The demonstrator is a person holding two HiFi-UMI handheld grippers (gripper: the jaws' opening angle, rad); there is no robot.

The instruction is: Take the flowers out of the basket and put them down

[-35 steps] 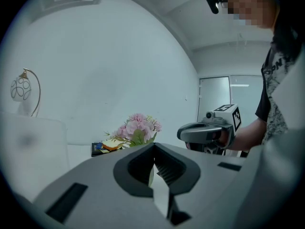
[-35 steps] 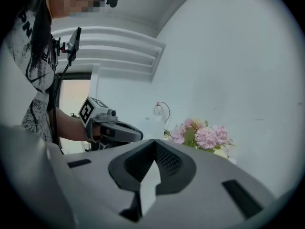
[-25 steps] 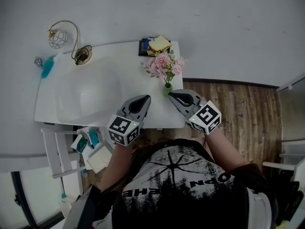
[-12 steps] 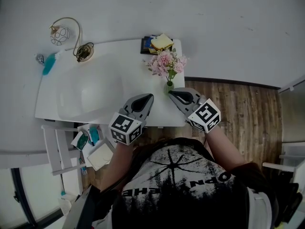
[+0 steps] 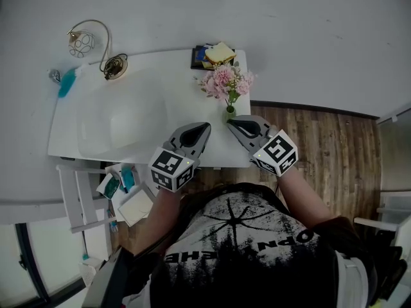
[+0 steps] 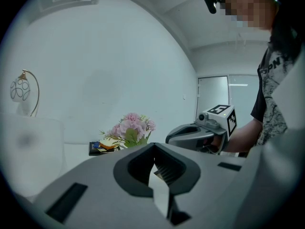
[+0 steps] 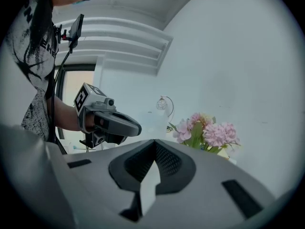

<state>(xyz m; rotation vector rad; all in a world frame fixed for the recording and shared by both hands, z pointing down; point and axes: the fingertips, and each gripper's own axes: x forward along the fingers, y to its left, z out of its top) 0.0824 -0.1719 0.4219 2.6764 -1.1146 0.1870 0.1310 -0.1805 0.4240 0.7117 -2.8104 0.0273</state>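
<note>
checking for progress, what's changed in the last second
Nothing has visibly changed. The left hand-held gripper and right hand-held gripper remain shut and empty, close to the flowers, which stand on the white table as before.

stems of flowers (image 6: pixel 131 128) hidden behind left tool (image 6: pixel 153 146), stacked items (image 5: pixel 213 55) indistinct

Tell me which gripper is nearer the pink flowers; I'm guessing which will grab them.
Right. The right gripper ends just beside the green vase holding the flowers; the left gripper is farther off, to the vase's left.
</note>
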